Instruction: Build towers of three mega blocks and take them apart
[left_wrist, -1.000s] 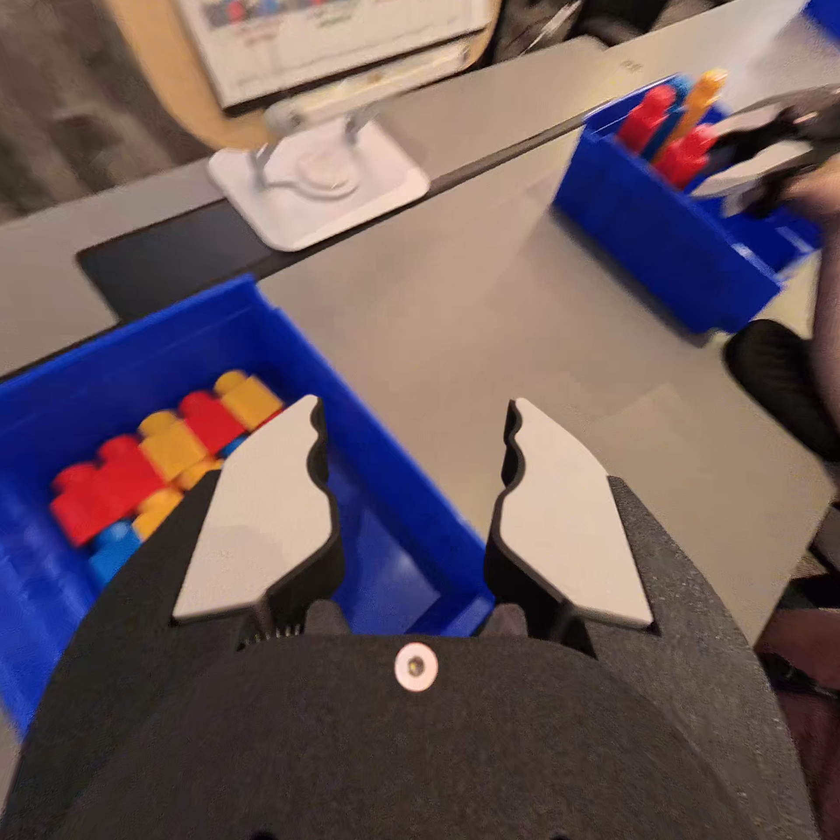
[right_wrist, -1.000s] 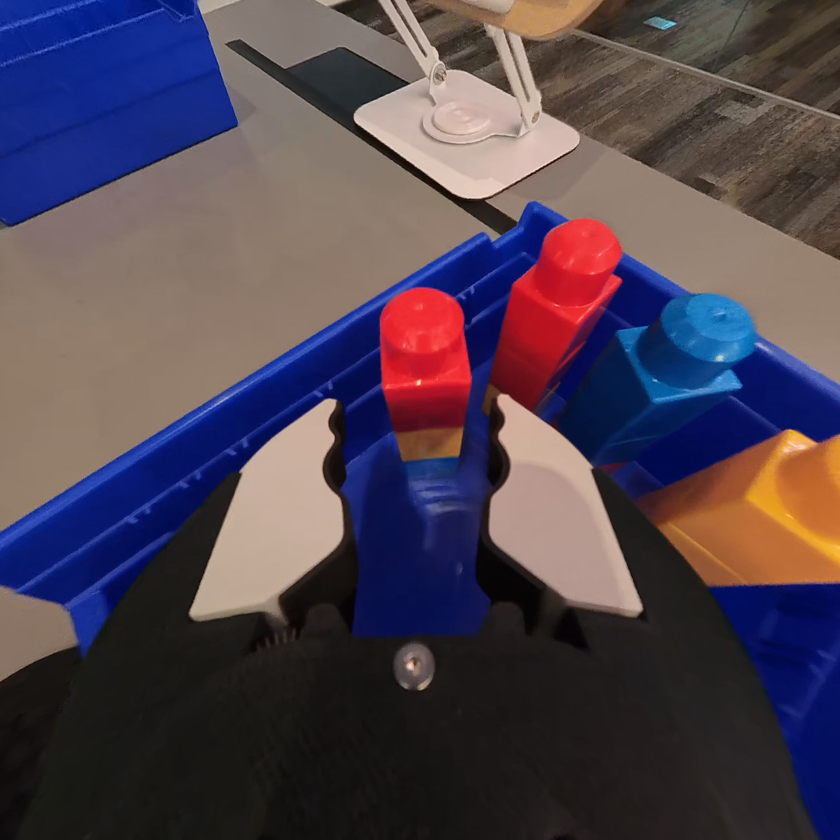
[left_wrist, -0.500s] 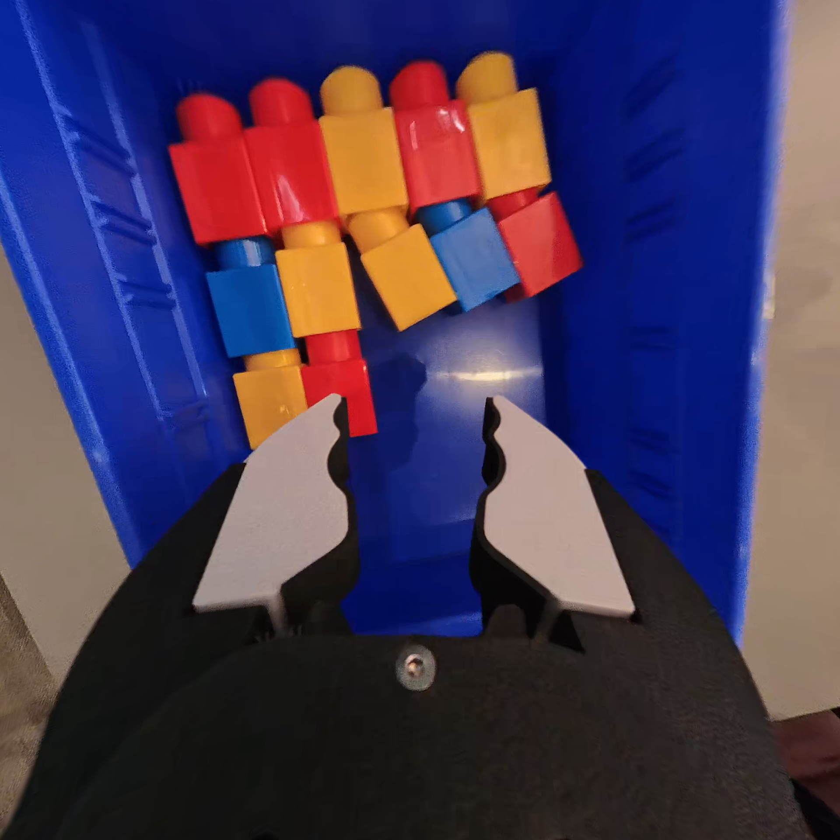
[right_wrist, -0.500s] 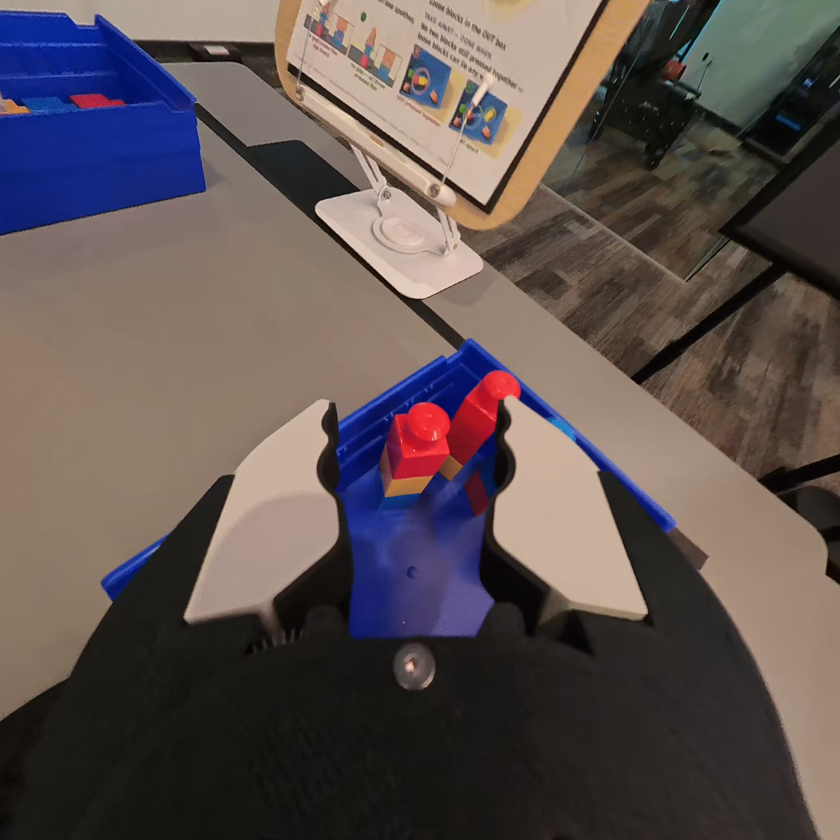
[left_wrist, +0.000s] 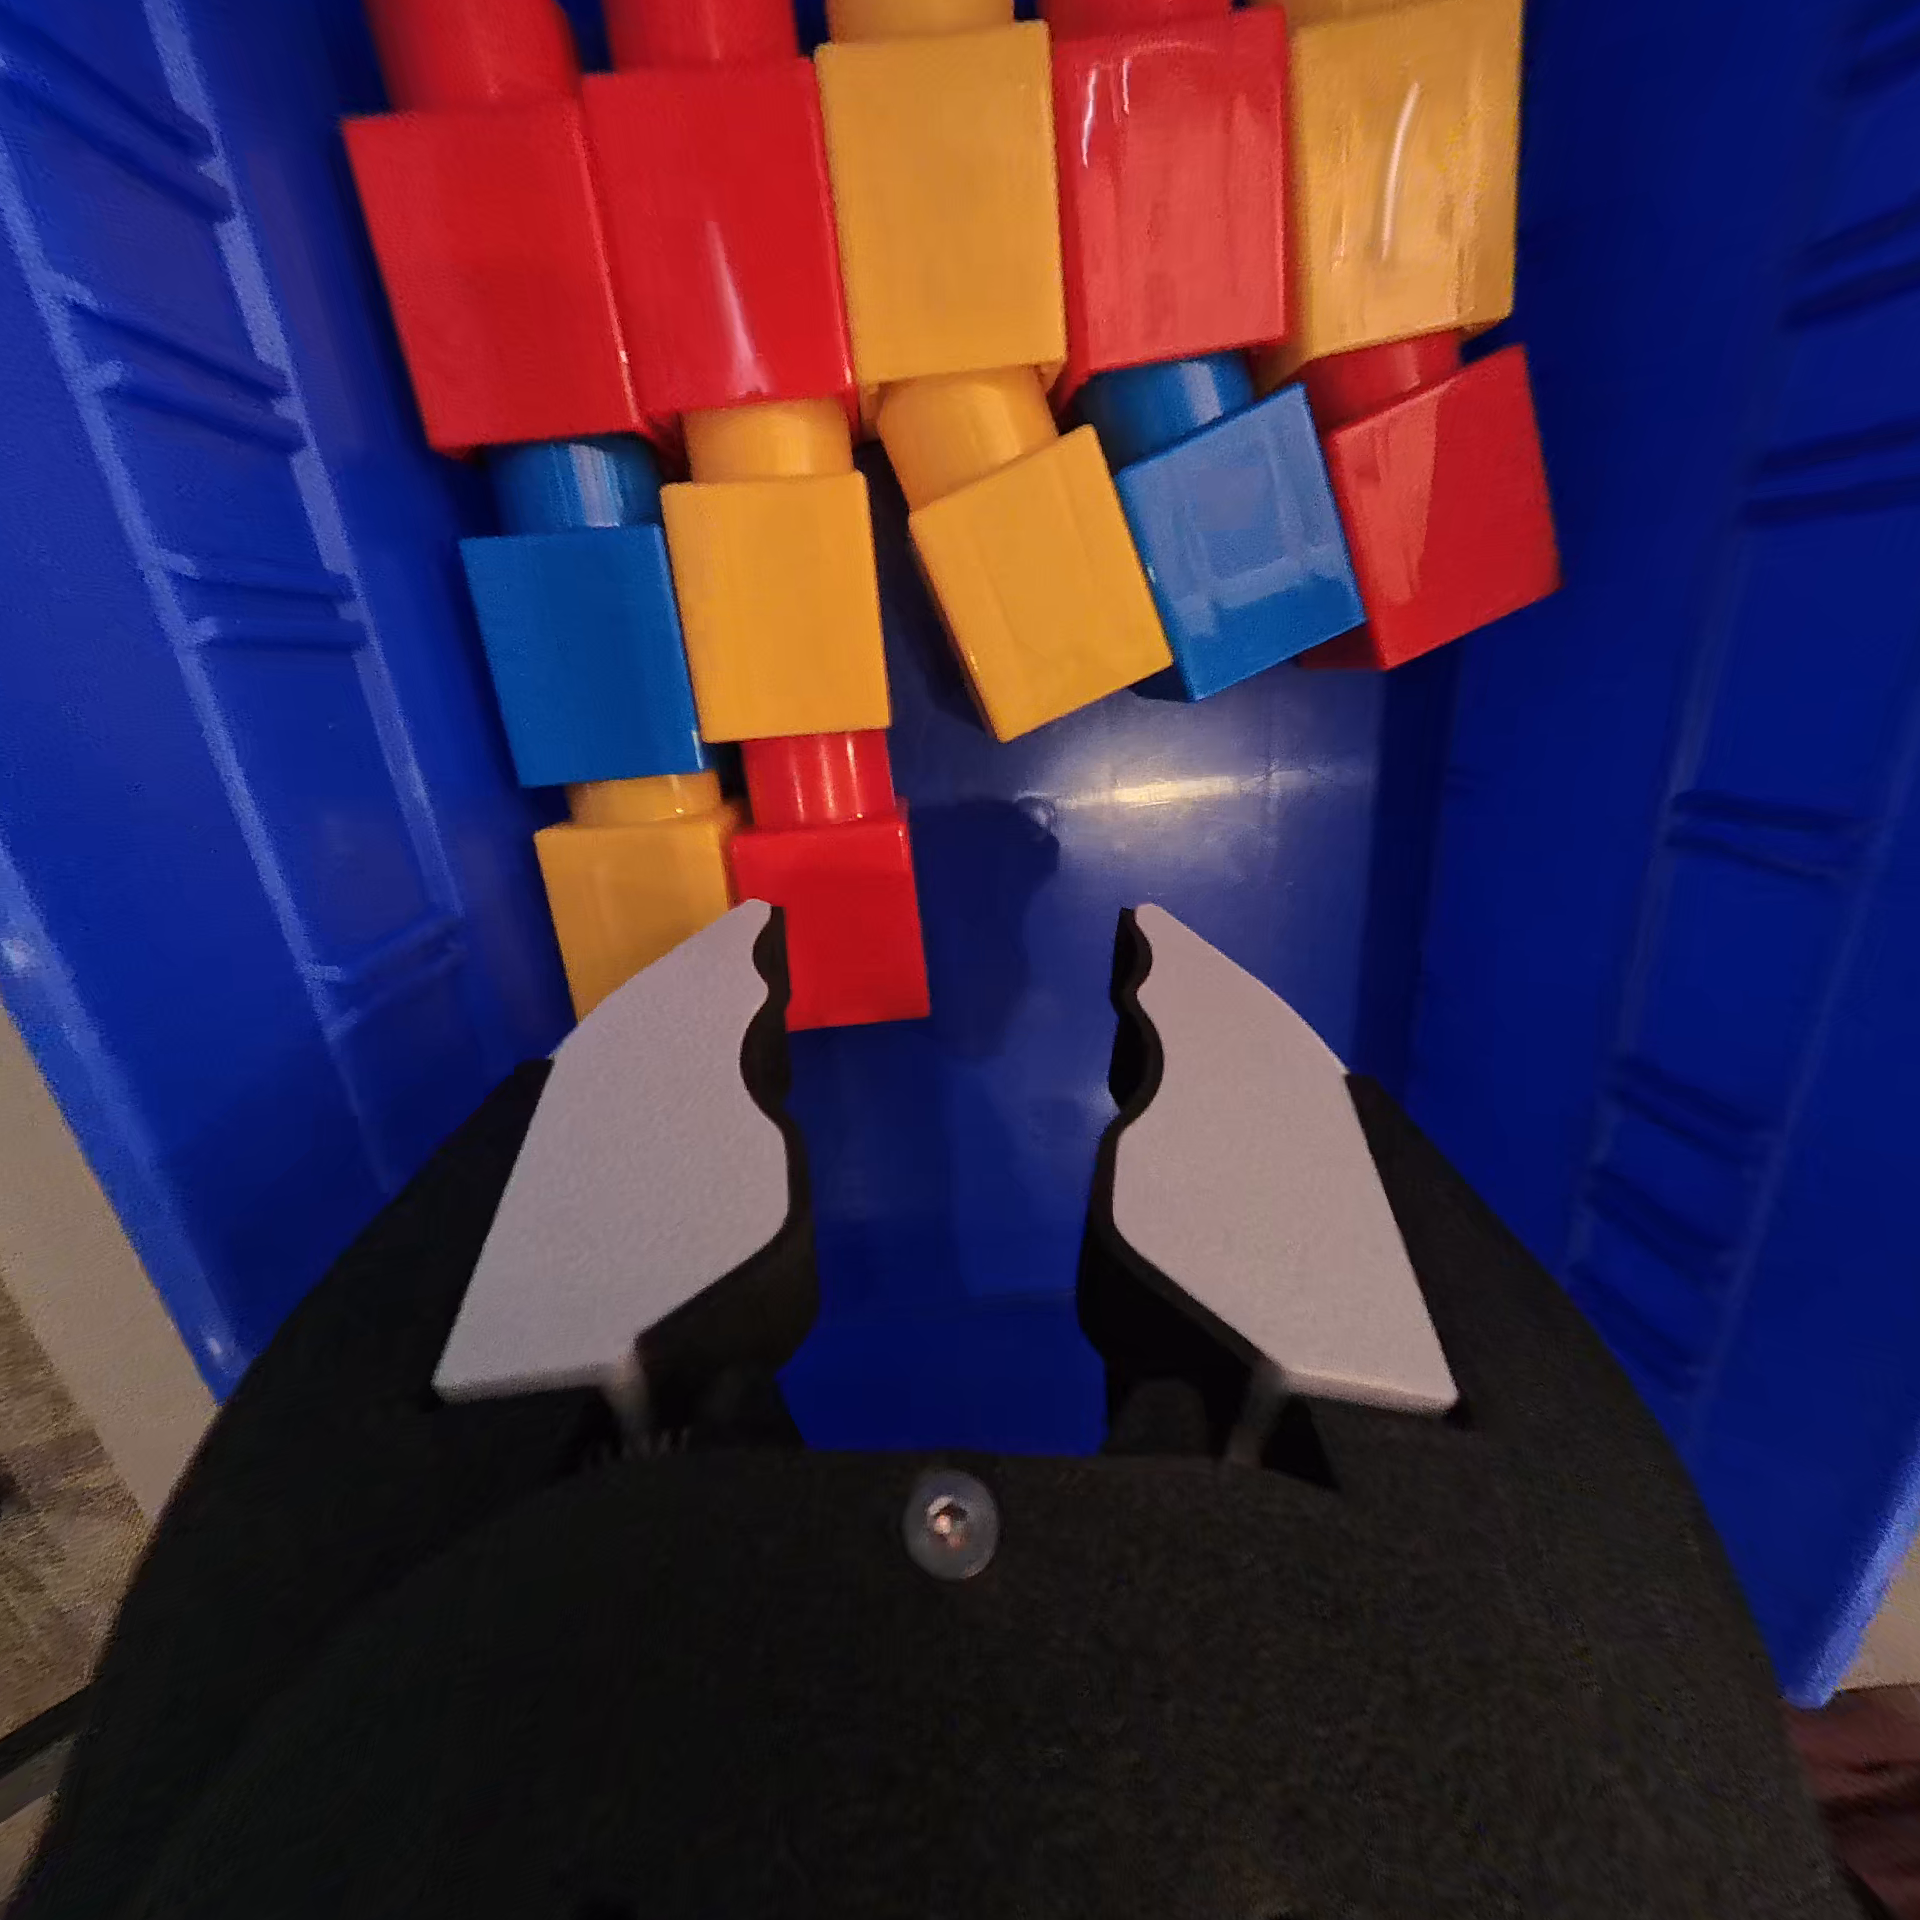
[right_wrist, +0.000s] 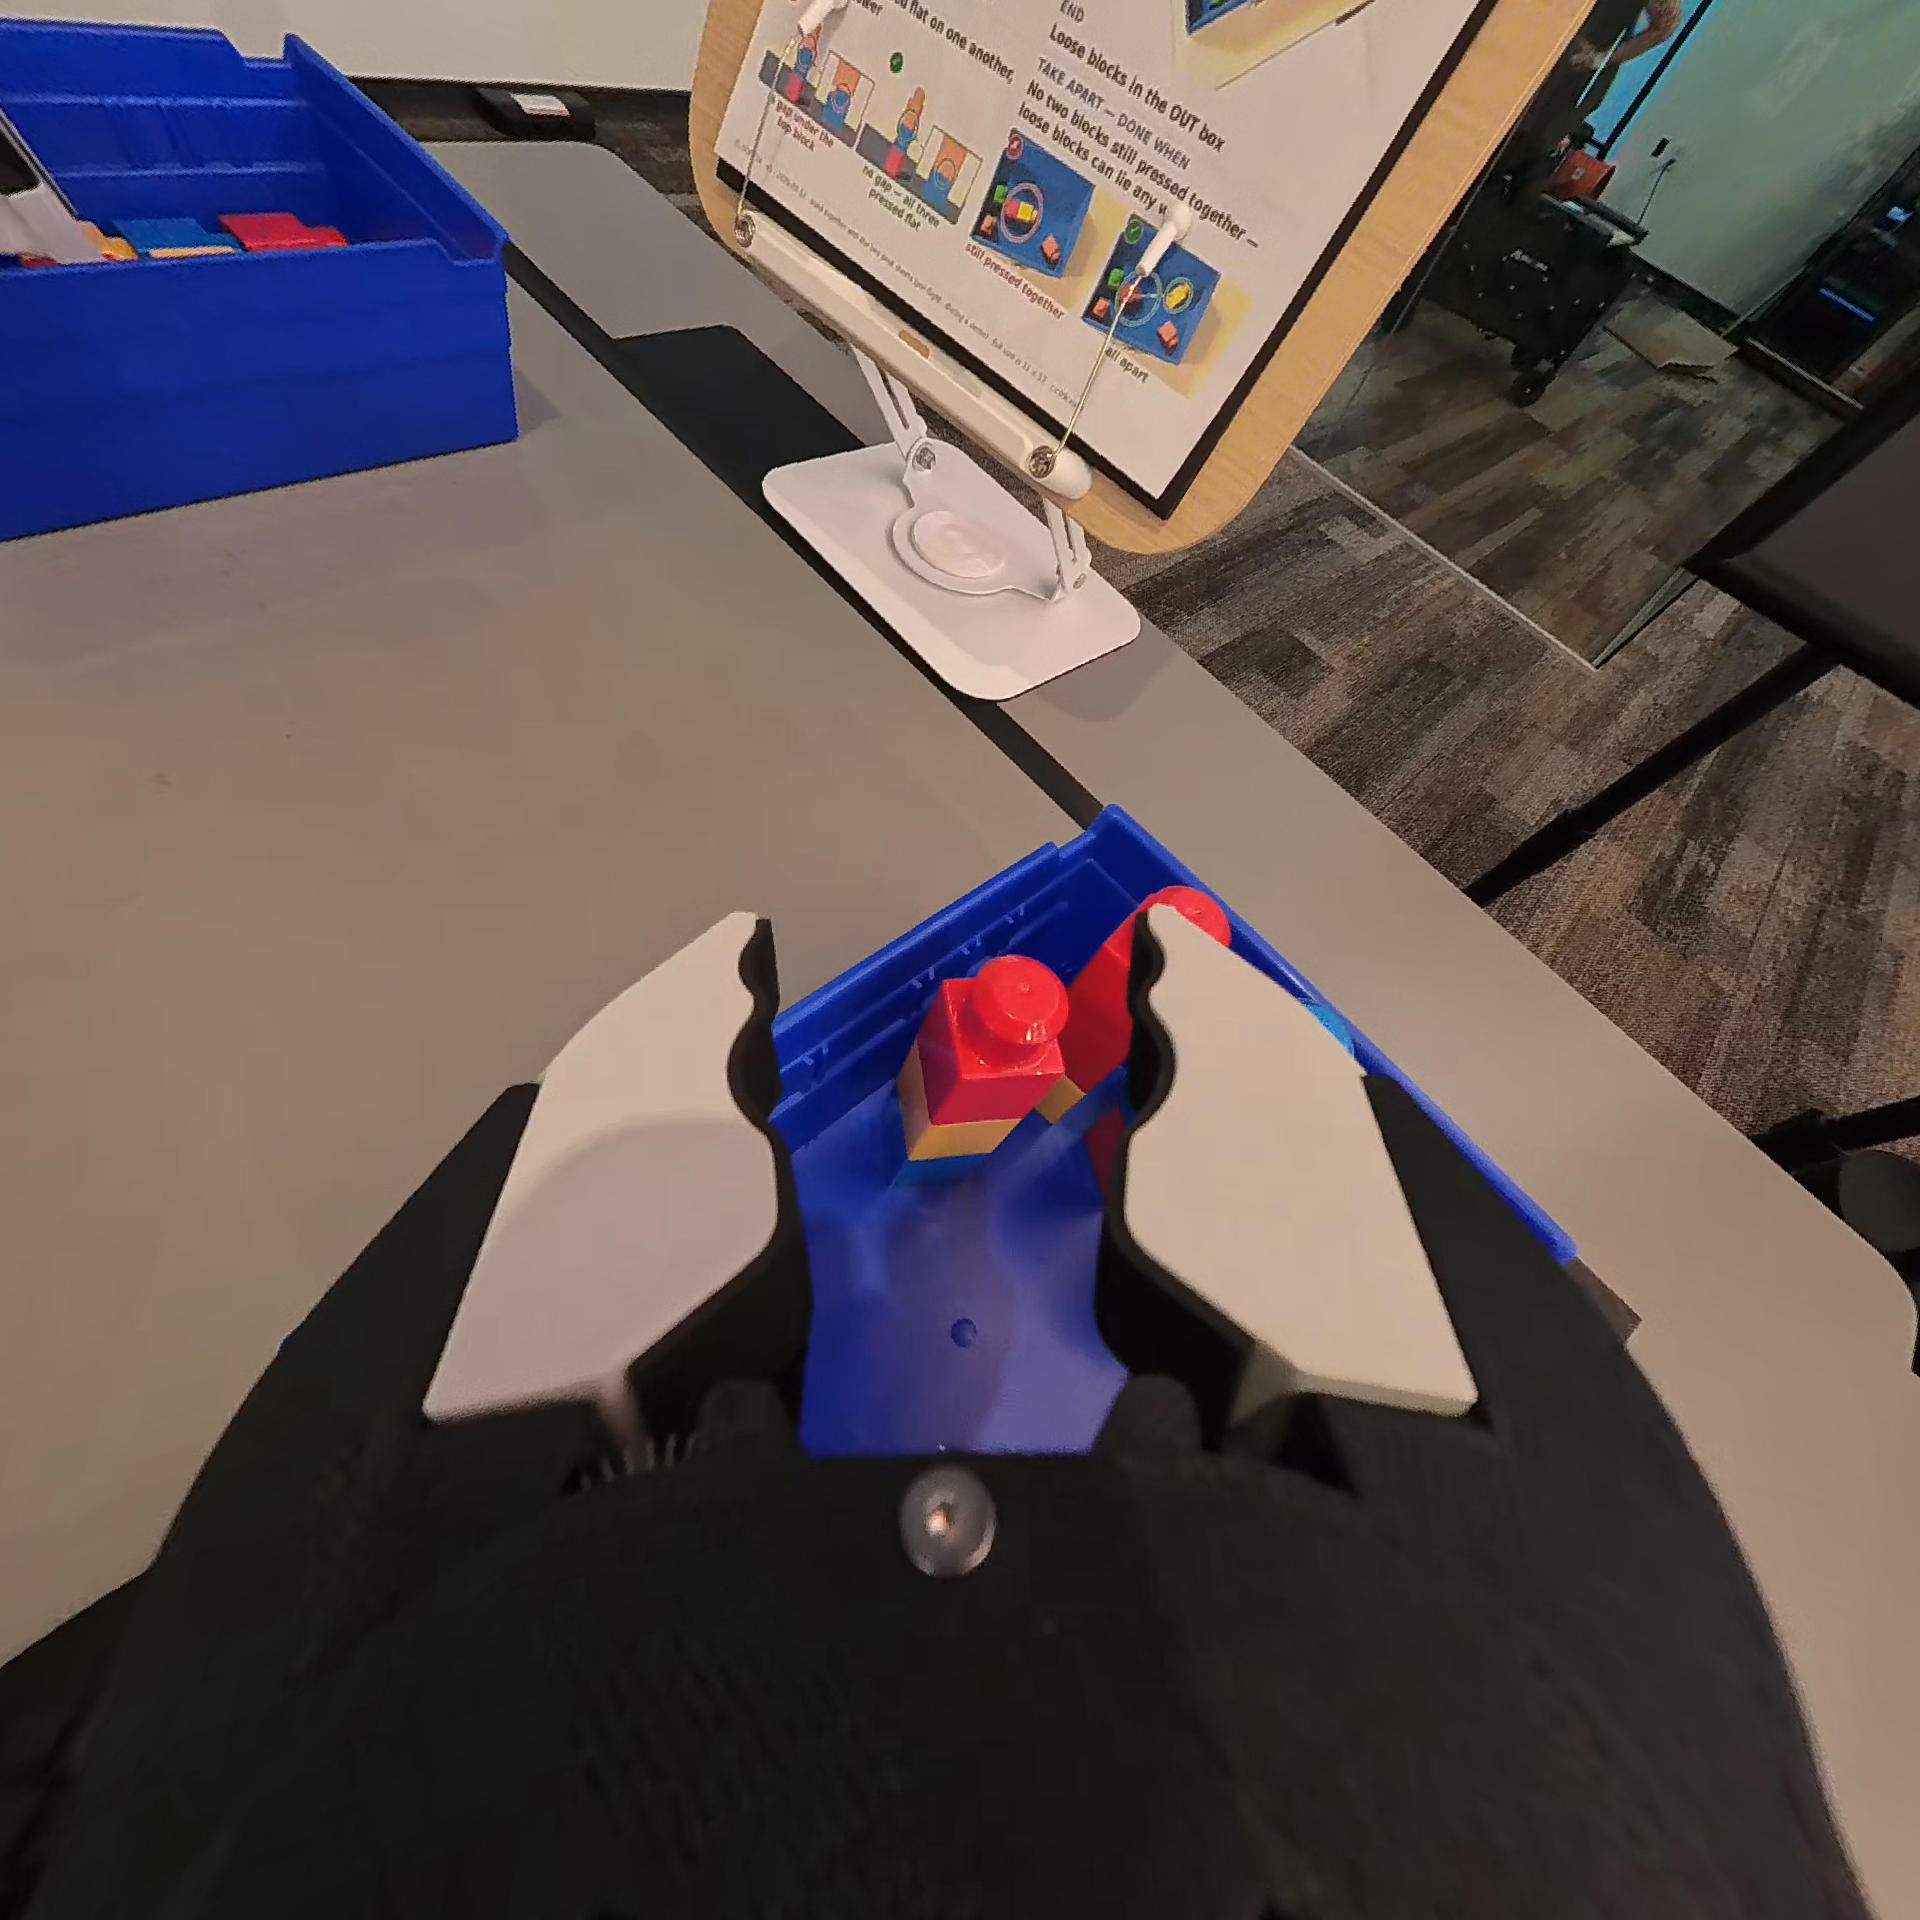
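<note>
In the left wrist view, several red, yellow and blue mega blocks lie joined in short towers on the floor of a blue bin (left_wrist: 1714, 727). My left gripper (left_wrist: 945, 920) is low inside this bin, open and empty. Its left fingertip (left_wrist: 727, 966) is at the side of the nearest red block (left_wrist: 836, 914), with a yellow block (left_wrist: 623, 904) just left of it. The right fingertip stands clear over bare bin floor. In the right wrist view, my right gripper (right_wrist: 951, 930) is open and empty above a second blue bin (right_wrist: 1455, 1143). A tower with a red top block (right_wrist: 987, 1049) and another red-topped tower (right_wrist: 1101, 997) stand in that bin.
The grey table (right_wrist: 416, 779) lies between the two bins. The first bin also shows at the far left of the right wrist view (right_wrist: 260, 343). An instruction board (right_wrist: 1039, 208) on a white stand (right_wrist: 956, 582) is at the table's far edge. The floor lies beyond on the right. One gripper's finger ends stand about 60 cm off the other's.
My left gripper swung over the bin of lying blocks, narrowed its jaws and came down close to the red block. My right gripper rose, open, away from the standing towers.
</note>
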